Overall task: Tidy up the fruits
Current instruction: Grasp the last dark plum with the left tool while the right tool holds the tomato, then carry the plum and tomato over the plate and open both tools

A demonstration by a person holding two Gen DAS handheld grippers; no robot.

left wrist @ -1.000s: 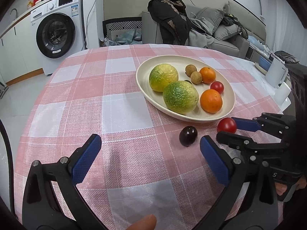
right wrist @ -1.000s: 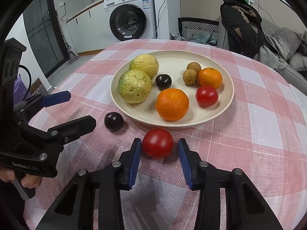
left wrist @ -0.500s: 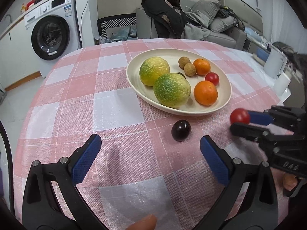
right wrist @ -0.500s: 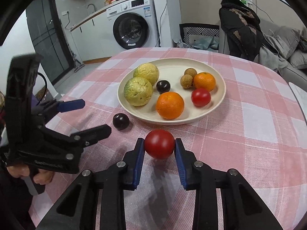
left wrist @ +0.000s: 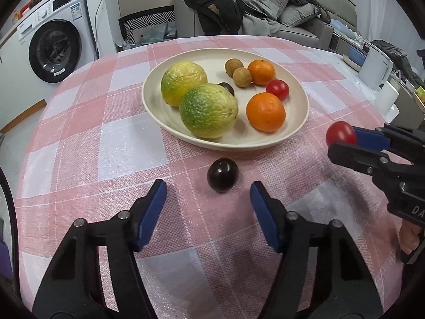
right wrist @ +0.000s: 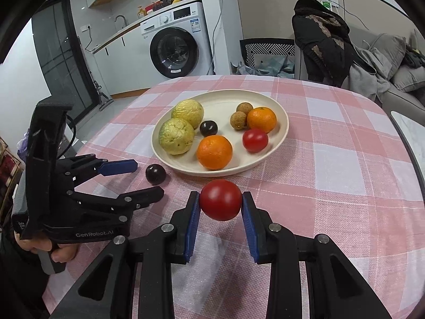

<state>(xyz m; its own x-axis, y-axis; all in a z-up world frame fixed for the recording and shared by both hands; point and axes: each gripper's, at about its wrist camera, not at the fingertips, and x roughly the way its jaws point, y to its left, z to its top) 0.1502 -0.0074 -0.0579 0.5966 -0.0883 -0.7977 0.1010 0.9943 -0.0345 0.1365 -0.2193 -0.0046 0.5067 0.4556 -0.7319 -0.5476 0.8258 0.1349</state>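
Note:
A cream oval plate (left wrist: 151, 106) (right wrist: 281, 135) on the pink checked table holds two green-yellow citrus fruits (left wrist: 208, 110), two oranges (left wrist: 265, 111), a small red tomato (left wrist: 277, 89), two brown longans (left wrist: 241, 77) and a dark plum (right wrist: 208, 128). My right gripper (right wrist: 220, 203) is shut on a red tomato (right wrist: 220, 200) (left wrist: 341, 133) and holds it above the cloth, in front of the plate. A dark plum (left wrist: 222, 174) (right wrist: 155, 174) lies on the cloth just ahead of my open left gripper (left wrist: 208, 199).
A washing machine (right wrist: 175, 42) stands beyond the table at the left. A chair with a dark coat (right wrist: 318, 37) and a grey sofa (right wrist: 398, 71) are behind the table. A white appliance (left wrist: 375, 66) stands at the table's right edge.
My right gripper closed on the red tomato and lifted it off the cloth. My left gripper moved forward toward the dark plum and narrowed its opening.

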